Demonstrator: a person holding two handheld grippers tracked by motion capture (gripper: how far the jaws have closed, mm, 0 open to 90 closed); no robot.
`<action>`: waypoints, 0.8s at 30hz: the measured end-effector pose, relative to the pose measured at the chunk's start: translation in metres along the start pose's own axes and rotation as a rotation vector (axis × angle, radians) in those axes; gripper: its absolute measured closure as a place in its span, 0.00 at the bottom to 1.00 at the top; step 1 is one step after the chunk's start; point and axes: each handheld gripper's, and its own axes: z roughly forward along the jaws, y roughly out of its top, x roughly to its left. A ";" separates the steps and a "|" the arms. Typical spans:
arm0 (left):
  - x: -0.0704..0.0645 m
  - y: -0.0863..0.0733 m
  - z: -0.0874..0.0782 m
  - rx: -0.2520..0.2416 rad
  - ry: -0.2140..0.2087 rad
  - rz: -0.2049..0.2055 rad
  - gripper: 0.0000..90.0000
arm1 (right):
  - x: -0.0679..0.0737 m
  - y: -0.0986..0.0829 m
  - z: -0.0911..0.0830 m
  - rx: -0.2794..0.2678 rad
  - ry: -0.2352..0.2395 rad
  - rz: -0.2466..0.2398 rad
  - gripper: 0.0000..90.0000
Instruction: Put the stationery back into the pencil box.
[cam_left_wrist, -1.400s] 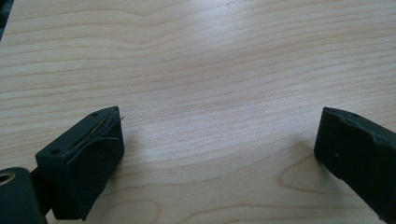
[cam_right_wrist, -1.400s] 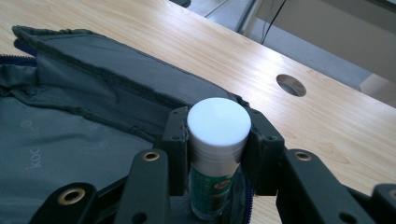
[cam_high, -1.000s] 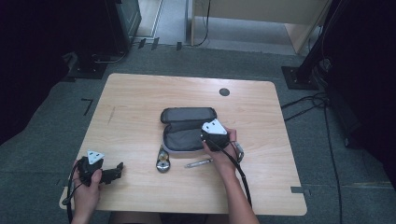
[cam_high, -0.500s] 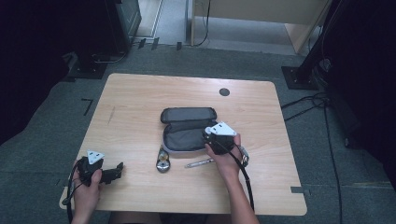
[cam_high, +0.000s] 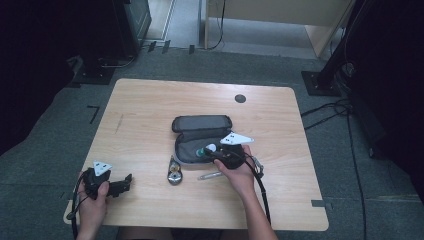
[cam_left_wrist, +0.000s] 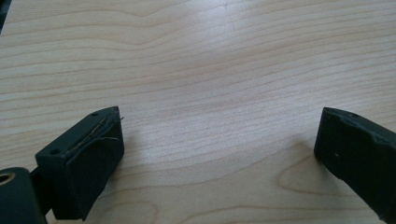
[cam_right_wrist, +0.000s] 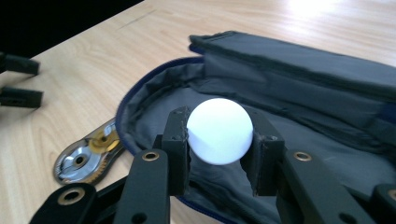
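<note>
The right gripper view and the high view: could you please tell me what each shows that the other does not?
Right gripper view alone: the right gripper has its jaws closed on the white ball, and the metal disc's gold centre is clear. High view alone: the table edges, a pen-like item, the person's hands, the floor. Both: the open grey pouch, ball, disc and left gripper.

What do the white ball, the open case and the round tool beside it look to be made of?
White ball: smooth, matte, evenly white, probably plastic. Open case: dark grey woven fabric, soft and creased, with stitched edges. Round tool: shiny silvery metal with a brass-coloured centre, judging by its reflections. Table: pale wood grain, possibly laminate.
</note>
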 end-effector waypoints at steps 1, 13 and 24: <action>0.000 0.000 0.000 0.000 0.000 0.000 0.02 | -0.001 0.000 0.000 0.002 0.005 0.009 0.72; 0.000 0.000 0.000 0.000 0.000 0.000 0.02 | -0.016 -0.007 0.004 0.129 -0.063 0.047 0.72; 0.000 0.000 0.000 0.000 0.000 0.000 0.02 | -0.032 -0.007 0.002 0.137 -0.180 0.136 0.73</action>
